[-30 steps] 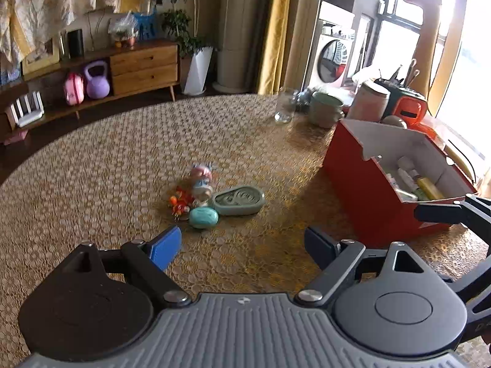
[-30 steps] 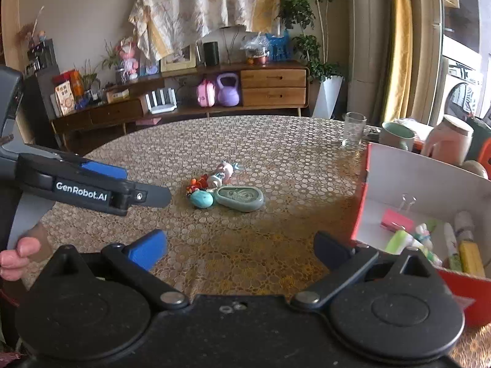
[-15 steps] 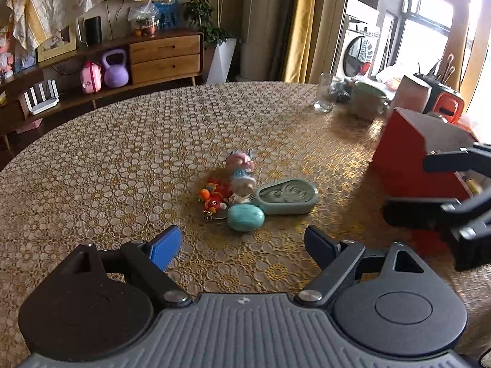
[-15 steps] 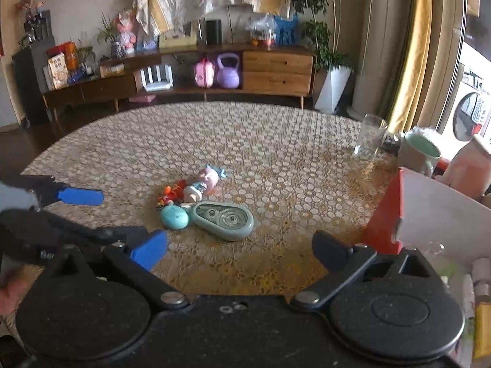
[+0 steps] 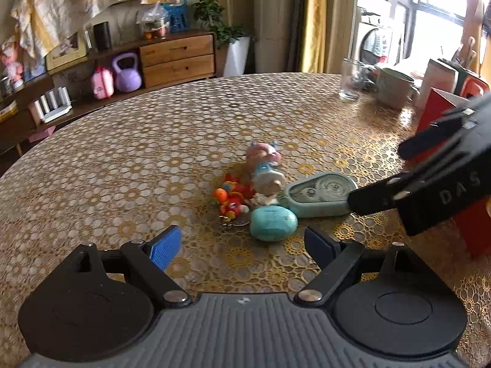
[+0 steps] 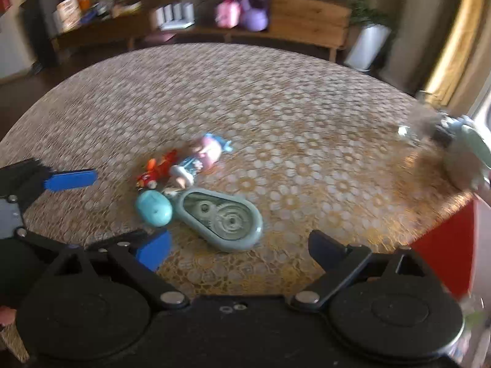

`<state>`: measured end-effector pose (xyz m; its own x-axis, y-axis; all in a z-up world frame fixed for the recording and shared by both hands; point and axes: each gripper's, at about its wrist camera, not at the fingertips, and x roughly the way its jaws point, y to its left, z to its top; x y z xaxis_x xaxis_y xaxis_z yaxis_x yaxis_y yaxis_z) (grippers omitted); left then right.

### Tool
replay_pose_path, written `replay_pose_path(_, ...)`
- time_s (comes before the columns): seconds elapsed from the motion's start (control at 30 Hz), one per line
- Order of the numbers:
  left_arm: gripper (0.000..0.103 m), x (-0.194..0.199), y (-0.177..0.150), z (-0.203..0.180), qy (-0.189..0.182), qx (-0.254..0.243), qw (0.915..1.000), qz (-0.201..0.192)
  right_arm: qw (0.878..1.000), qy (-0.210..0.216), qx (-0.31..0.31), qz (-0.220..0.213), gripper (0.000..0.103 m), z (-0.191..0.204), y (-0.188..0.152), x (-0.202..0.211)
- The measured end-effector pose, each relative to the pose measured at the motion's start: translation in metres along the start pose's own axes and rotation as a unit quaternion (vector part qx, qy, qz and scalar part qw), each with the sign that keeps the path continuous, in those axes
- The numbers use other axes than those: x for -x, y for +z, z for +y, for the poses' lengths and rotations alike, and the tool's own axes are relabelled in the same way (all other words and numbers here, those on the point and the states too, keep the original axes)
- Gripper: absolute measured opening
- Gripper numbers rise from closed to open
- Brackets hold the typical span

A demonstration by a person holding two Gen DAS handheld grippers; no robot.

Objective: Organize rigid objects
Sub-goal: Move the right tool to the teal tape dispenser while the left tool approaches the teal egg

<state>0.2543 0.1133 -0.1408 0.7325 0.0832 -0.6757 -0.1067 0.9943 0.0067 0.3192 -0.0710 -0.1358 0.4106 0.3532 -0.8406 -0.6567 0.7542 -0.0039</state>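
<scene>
Clutter sits mid-table [image 5: 122, 153]: a teal correction-tape dispenser [image 6: 222, 219] lying flat, its long axis diagonal in the right wrist view, narrow end touching a teal egg [image 6: 153, 208]. Beside them lie a pink figurine [image 5: 265, 165] and a red toy [image 5: 233, 197]. The left gripper [image 5: 242, 242] is angled down, jaws apart, empty. The right gripper [image 6: 239, 245] is pitched down near the dispenser; its jaws have just been closing slightly, nothing between them.
</scene>
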Motion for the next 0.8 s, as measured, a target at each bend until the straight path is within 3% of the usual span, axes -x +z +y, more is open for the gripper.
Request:
replay_pose_path(0.23, 0.088, -0.011, 0.001, -0.012, -0.002, -0.01, 0.9999, -0.011, 0.997, 0.017, 0.065, 0.039, 0.092, 0.005, 0.014, -0.025)
replay_pose_path(0.5, 0.084, -0.019, -0.002, -0.021, -0.003, -0.028, 0.9993, -0.025, 0.995, 0.034, 0.077, 0.053, 0.088, -0.005, 0.019, -0.041)
replay_pose_path(0.73, 0.069, -0.027, 0.0, -0.024, -0.005, -0.032, 0.9993, -0.021, 0.995, 0.052, 0.071, 0.05, 0.085, -0.013, 0.021, -0.049)
replay_pose_path(0.8, 0.057, -0.03, 0.0, -0.023, -0.006, -0.03, 0.9994, -0.016, 0.994, 0.052, 0.079, 0.049, 0.086, -0.011, 0.022, -0.05)
